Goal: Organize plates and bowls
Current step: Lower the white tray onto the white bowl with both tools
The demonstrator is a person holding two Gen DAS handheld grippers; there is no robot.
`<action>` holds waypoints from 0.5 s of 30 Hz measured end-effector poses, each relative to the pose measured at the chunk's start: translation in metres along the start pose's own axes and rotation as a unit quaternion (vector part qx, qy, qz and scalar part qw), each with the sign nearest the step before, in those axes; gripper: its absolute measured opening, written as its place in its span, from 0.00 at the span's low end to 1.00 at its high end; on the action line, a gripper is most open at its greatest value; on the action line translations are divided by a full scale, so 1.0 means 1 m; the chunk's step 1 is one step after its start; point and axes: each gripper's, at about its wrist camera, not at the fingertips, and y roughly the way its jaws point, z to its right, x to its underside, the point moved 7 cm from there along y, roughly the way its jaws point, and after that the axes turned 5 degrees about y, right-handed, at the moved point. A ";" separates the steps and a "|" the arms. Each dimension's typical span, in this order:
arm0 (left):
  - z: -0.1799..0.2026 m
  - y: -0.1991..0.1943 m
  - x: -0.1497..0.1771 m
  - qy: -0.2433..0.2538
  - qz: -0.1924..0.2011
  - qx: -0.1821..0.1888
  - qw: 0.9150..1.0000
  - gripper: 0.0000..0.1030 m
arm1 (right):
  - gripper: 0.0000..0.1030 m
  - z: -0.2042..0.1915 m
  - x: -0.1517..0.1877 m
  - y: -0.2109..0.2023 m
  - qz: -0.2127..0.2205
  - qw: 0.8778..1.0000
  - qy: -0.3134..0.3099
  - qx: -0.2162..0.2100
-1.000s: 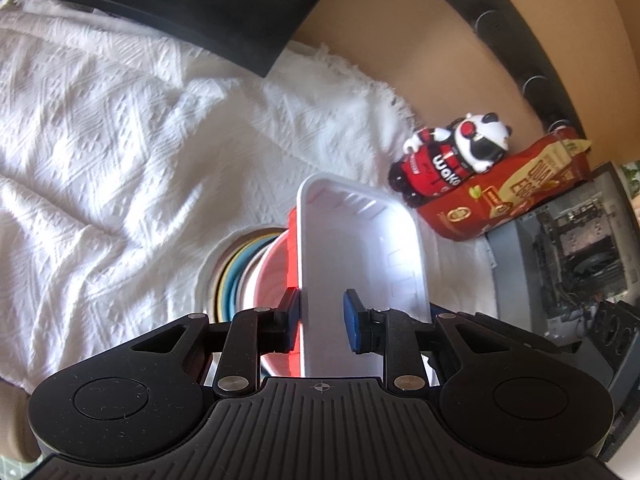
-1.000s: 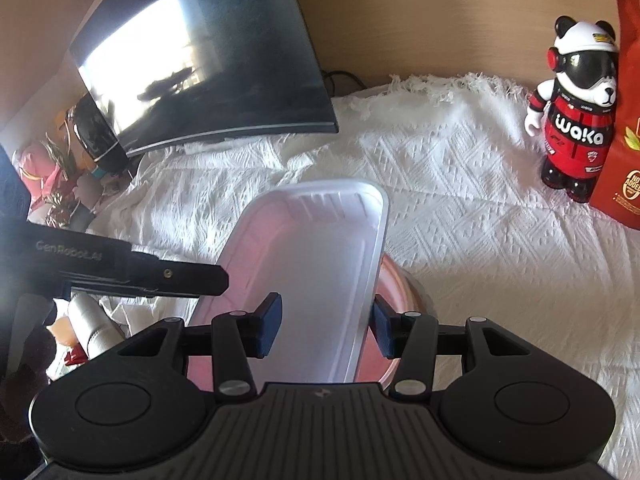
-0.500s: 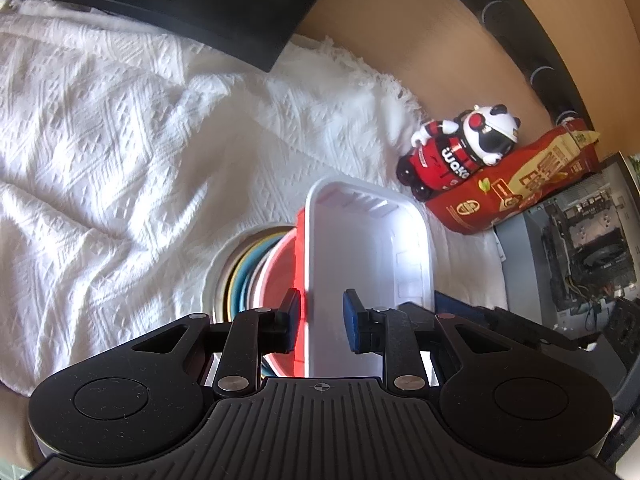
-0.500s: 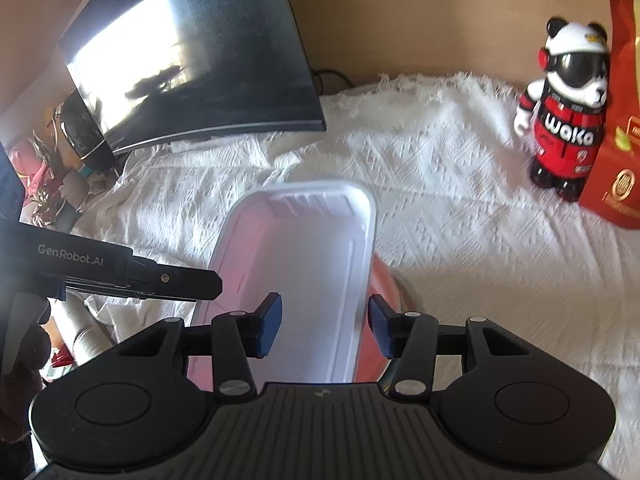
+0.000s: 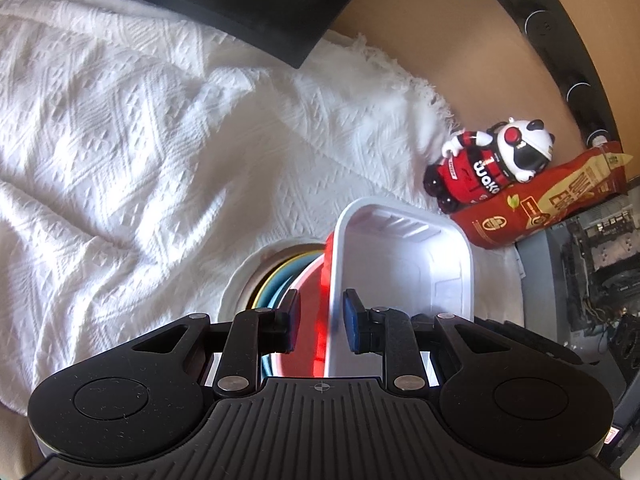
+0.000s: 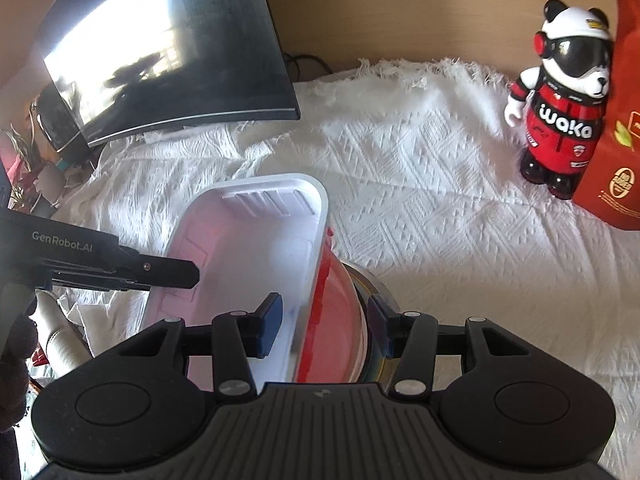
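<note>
Your left gripper (image 5: 320,320) sits narrow w/ the left wall of the white rectangular tray (image 5: 404,264) between its blue pads; the right pad lies on the wall's inner face, the left pad outside against the red bowl (image 5: 316,280); looks like a pinch on wall + bowl rim, but contact isn't fully clear. Your right gripper (image 6: 324,324) stands wider; its jaws straddle the tray's right wall and the red bowl's rim (image 6: 340,312); whether the pads press, can't tell.

The tray sits tilted on top of the red bowl; the bowl is nested in a stack of plates (image 5: 276,276) w/ blue, yellow and white rims; the stack rests on the white textured cloth (image 5: 140,140), near the front of the table.

Beyond: a dark curved monitor (image 6: 168,52) at the cloth's back left; a panda figurine (image 6: 560,112) in a red suit just beside a red snack bag (image 6: 616,152) at right.
</note>
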 end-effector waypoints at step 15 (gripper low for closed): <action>0.021 0.028 -0.026 0.015 -0.016 0.014 1.000 0.23 | 0.43 0.004 -0.032 0.026 0.005 1.000 -0.005 0.012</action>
